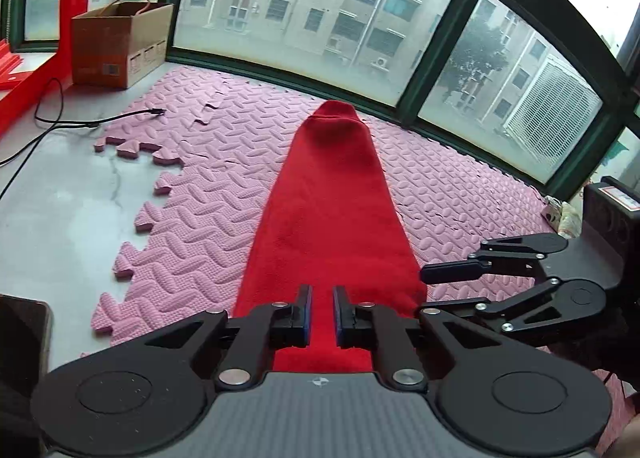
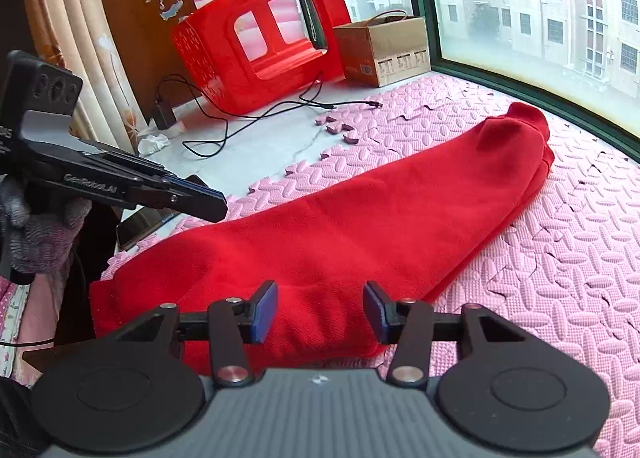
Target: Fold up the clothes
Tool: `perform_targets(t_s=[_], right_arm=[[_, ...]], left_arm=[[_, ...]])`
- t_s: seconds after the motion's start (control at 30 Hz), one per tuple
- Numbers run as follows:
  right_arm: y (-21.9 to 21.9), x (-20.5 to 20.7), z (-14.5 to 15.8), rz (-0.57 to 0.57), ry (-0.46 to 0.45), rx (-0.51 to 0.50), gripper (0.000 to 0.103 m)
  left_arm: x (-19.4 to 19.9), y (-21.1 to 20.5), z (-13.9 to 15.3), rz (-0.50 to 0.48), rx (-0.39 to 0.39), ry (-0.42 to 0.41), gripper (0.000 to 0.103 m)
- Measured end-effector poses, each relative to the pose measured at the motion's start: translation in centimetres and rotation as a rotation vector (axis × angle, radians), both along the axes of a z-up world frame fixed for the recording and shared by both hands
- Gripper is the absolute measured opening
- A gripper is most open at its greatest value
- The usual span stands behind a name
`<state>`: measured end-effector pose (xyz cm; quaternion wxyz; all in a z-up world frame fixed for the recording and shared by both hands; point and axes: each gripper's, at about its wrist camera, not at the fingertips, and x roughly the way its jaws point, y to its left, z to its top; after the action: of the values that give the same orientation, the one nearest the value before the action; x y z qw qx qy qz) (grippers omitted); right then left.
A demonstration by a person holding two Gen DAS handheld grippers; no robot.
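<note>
L wrist view: the red garment (image 1: 332,214) is laid lengthwise on the pink foam mat (image 1: 192,218), near end under the left gripper (image 1: 322,316); jaws narrow, nearly closed, no cloth seen pinched.

R wrist view: the right gripper (image 2: 320,312) is held part-open above the near edge, nothing gripped. Risk: only the top layer could be caught, so the fold would be skewed.
</note>
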<state>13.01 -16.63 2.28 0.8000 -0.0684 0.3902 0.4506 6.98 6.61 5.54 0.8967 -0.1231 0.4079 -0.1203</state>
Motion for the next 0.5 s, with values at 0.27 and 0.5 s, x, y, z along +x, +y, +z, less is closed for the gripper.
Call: perform_targets(t_s=[0.27, 0.5], right_arm=[[0.3, 1.2, -0.3, -0.077, 0.008, -0.061, 0.045], [1.6, 5.8, -0.3, -0.153, 0.011, -0.064, 0.045]], left_arm=[[1.8, 0.8, -3.1, 0.019, 0.018, 0.101, 0.013], [5.4, -0.3, -2.0, -0.025, 0.018, 0.062, 0.013]])
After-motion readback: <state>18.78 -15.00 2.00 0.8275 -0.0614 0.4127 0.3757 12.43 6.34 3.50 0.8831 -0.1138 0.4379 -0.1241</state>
